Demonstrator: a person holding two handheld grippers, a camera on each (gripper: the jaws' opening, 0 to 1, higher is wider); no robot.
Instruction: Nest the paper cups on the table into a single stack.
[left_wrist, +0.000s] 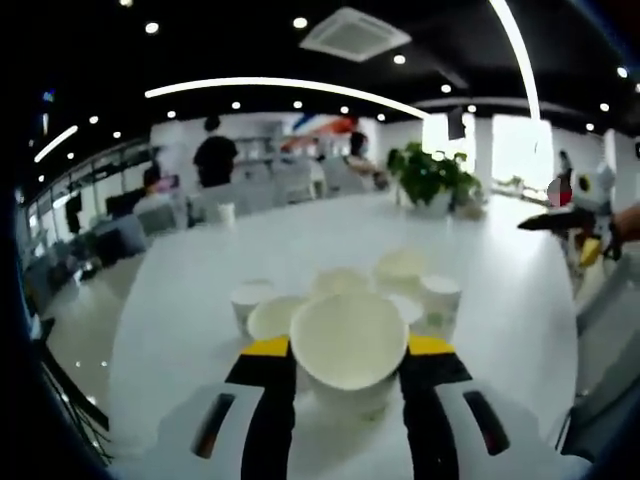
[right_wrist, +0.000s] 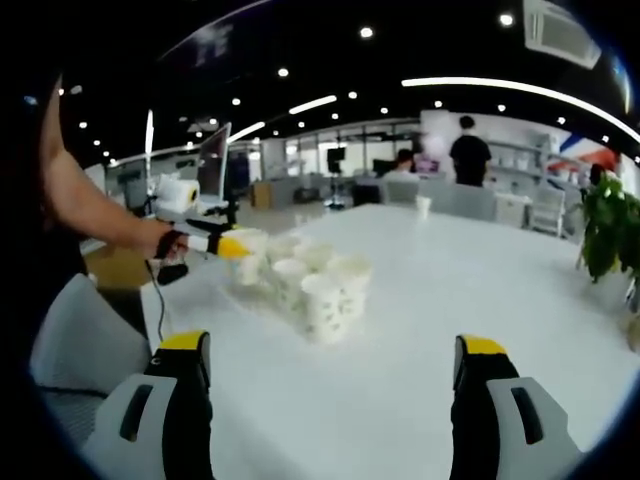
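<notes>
Between my left gripper's (left_wrist: 349, 346) yellow-tipped jaws sits a white paper cup (left_wrist: 348, 340), tilted with its open mouth facing the camera; the gripper is shut on it. Just behind it, several more paper cups (left_wrist: 402, 268) stand close together on the white table (left_wrist: 300, 240). In the right gripper view the same cluster of cups (right_wrist: 320, 285) stands ahead, with the left gripper (right_wrist: 228, 246) holding its cup (right_wrist: 250, 262) at the cluster's left side. My right gripper (right_wrist: 333, 345) is open and holds nothing, well short of the cups. It also shows far right (left_wrist: 575, 215) in the left gripper view.
A lone cup (right_wrist: 423, 205) stands far back on the table. A potted plant (left_wrist: 430, 175) sits at the far edge. A grey chair (right_wrist: 85, 340) is beside the table near the person's arm (right_wrist: 95, 215). People stand in the background.
</notes>
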